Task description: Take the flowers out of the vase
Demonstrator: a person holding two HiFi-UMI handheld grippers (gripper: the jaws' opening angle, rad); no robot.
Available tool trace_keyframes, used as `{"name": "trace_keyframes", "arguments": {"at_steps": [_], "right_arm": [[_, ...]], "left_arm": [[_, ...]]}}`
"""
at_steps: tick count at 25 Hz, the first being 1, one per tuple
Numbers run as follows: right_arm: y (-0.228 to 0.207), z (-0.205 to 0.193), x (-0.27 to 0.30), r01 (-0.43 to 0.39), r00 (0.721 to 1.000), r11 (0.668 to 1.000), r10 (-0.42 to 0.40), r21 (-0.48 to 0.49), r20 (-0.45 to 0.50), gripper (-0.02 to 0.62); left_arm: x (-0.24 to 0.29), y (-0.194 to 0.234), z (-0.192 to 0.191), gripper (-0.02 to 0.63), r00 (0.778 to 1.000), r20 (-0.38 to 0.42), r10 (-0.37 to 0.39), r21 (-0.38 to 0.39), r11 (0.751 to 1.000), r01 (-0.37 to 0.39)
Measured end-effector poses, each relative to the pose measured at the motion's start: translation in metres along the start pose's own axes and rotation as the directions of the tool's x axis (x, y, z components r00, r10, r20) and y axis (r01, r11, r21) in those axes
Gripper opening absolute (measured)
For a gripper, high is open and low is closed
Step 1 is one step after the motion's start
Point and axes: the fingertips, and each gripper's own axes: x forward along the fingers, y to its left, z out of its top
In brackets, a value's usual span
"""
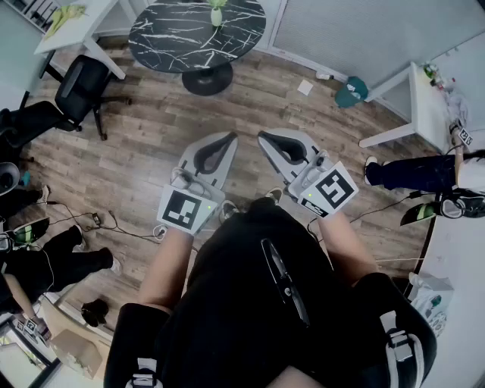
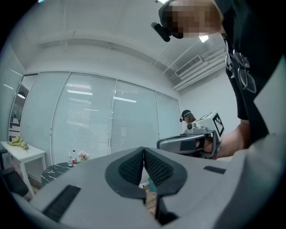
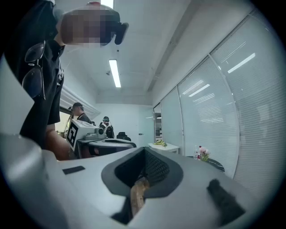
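We stand in an office room with a wood-plank floor point(image 1: 151, 144), frosted glass walls hung with blinds point(image 2: 89, 120), a black office chair point(image 1: 79, 83) off to one side and a white desk point(image 1: 424, 106) to the other; a few other people are about the edges. Ahead is a round, dark marbled bench point(image 1: 174, 38), and near its far edge the vase point(image 1: 217, 17) stands upright with the flowers point(image 1: 217, 4) in it, small bottles point(image 2: 71, 157) just beside them. Nothing of the task looks begun: the stems sit in the vase, and both claws are well apart from the bench. The left claw point(image 1: 229, 138) and the right claw point(image 1: 262, 137) are held level and side by side in front of our body, tips aimed toward the bench. Each has its ribbed pads pressed together with nothing between them, which we read as a carrying posture for walking up, not a readiness to grasp. We judge the next step to be closing the gap to the bench. One claw then has to spread its jaws around the stems; the other may be wanted to steady the vase, since a light vase could tip when the flowers are drawn up.
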Motion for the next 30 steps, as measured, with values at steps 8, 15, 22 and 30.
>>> {"name": "trace_keyframes", "arguments": {"at_steps": [8,15,22,30], "right_arm": [[0.011,0.001,0.009,0.004,1.0,1.0,-0.004,0.01,-0.011,0.02],[-0.003,-0.004,0.02,-0.013,1.0,0.999,0.013,0.032,-0.001,0.02],[-0.046,-0.002,0.03,-0.051,0.999,0.998,0.051,0.042,0.011,0.02],[-0.103,0.0,0.042,-0.086,0.996,0.996,0.085,0.036,0.014,0.02]], "left_arm": [[-0.013,0.004,0.002,0.014,1.0,-0.007,-0.001,0.022,1.0,0.001],[-0.005,0.016,-0.008,0.014,0.999,-0.031,0.023,0.003,1.0,-0.023],[0.034,0.032,-0.008,0.014,0.998,-0.045,0.039,0.023,0.999,-0.038],[0.089,0.051,-0.007,0.014,0.997,-0.046,0.06,0.03,0.998,-0.059]]}}
